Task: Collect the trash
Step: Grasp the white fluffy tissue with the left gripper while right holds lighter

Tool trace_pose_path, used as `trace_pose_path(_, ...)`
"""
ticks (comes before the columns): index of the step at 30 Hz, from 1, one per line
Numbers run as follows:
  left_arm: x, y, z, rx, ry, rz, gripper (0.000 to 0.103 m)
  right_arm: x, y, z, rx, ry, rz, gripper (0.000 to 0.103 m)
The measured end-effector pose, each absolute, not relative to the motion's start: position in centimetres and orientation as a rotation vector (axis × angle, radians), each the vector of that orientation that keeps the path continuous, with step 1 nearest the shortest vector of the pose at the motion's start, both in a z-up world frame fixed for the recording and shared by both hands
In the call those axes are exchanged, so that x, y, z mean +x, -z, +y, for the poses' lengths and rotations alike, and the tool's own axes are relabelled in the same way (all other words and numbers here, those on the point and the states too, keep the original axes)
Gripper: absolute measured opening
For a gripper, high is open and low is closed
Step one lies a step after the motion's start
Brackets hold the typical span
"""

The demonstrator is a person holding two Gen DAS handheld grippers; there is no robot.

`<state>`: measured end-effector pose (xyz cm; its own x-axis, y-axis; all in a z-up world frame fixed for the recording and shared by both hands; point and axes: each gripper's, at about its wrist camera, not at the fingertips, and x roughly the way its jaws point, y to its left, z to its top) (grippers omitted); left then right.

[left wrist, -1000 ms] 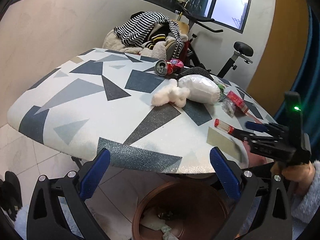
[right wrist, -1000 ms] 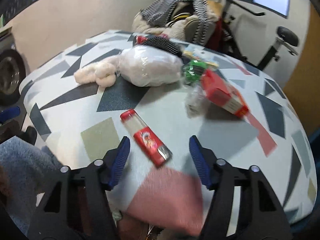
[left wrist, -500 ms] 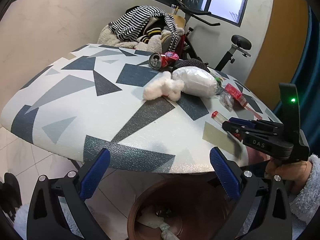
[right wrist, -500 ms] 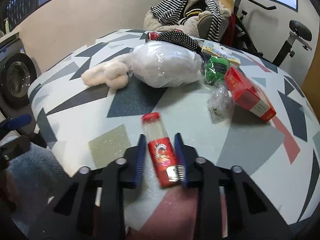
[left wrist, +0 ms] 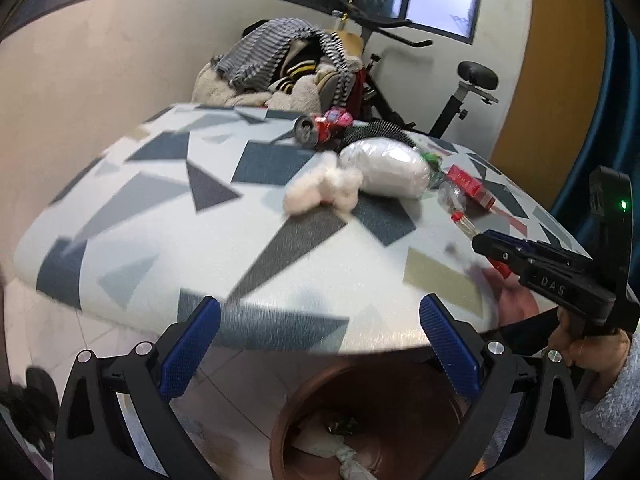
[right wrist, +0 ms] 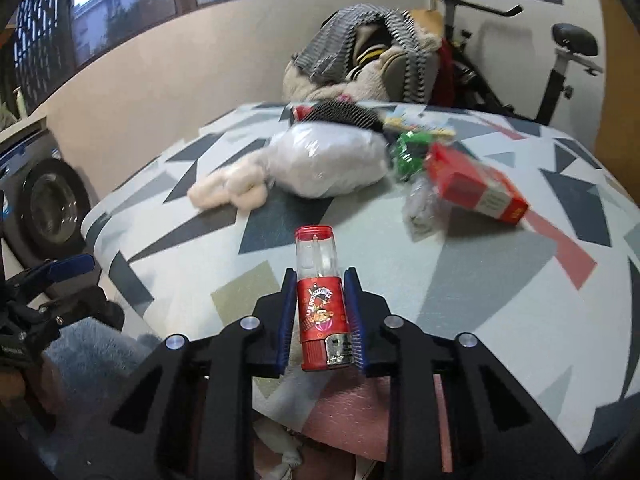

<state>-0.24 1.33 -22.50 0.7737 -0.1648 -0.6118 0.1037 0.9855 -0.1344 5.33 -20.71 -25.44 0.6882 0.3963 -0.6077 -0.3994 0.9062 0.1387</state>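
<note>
My right gripper [right wrist: 320,312] is shut on a red lighter [right wrist: 322,300] with a clear top, held just above the table's near edge. It also shows in the left wrist view [left wrist: 486,246] at the right. My left gripper [left wrist: 320,344] is open and empty, below the table's front edge, above a brown bin [left wrist: 360,420] holding crumpled paper. On the table lie a white tissue wad [left wrist: 324,192], a white plastic bag [right wrist: 326,164], a red box [right wrist: 476,190], a green wrapper [right wrist: 410,150], a clear wrapper [right wrist: 420,208] and a crushed red can [left wrist: 316,130].
The table [left wrist: 160,208] has a grey, blue and white triangle pattern. Behind it stand a chair piled with striped clothes [left wrist: 288,68] and an exercise bike [left wrist: 460,96]. A washing machine [right wrist: 44,200] stands at the left in the right wrist view.
My right gripper closed on the red lighter and lifted it off the table. My left gripper stayed open and shifted slightly by the bin.
</note>
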Motion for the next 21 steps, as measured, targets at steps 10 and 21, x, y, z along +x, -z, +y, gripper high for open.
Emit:
trace_pose_path(10, 9.9, 20.8, 2.8, -0.087, 0.227, 0.757, 0.074, 5.6, 24.7, -22.9, 0.05, -0.418, 0.655, 0.027)
trace_pose_path(21, 16.1, 23.2, 1.8, 0.024, 0.223, 0.872, 0.062, 5.7, 24.5, -24.6, 0.103, -0.389, 0.649, 0.027)
